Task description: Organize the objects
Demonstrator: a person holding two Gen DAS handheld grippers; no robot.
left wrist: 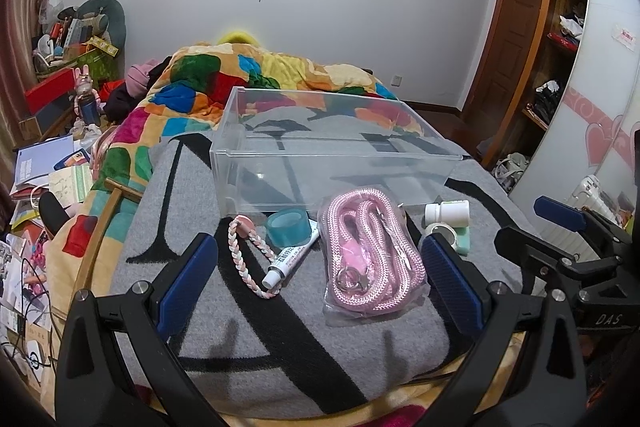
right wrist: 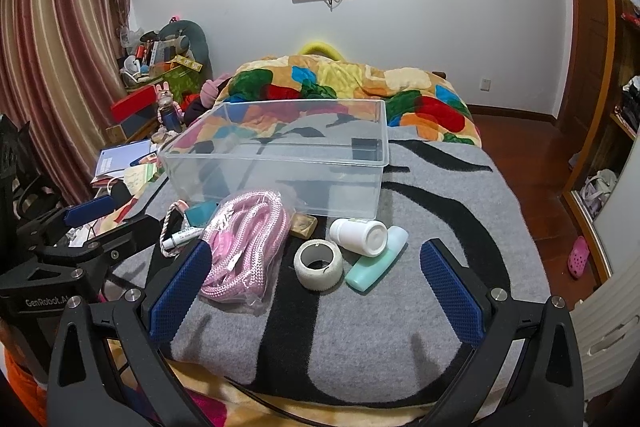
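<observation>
Clear plastic bin point(left wrist: 336, 147) sits empty on the grey-and-black blanket point(left wrist: 280, 327), seven small items lined along its near wall.

One bagged pink rope point(left wrist: 370, 251), one braided pink-white bracelet point(left wrist: 250, 259), one white tube point(left wrist: 294, 259), one teal tape roll point(left wrist: 289, 226), one white bottle point(right wrist: 360, 234), one white tape roll point(right wrist: 318, 264); only the right view shows the mint tube point(right wrist: 376, 259) fully. Left gripper point(left wrist: 320, 279) and right gripper point(right wrist: 320, 291) hover spread, grasping nothing.

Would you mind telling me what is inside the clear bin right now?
The clear bin holds nothing; only the grey blanket shows through its walls. No part of its floor is covered.
</observation>
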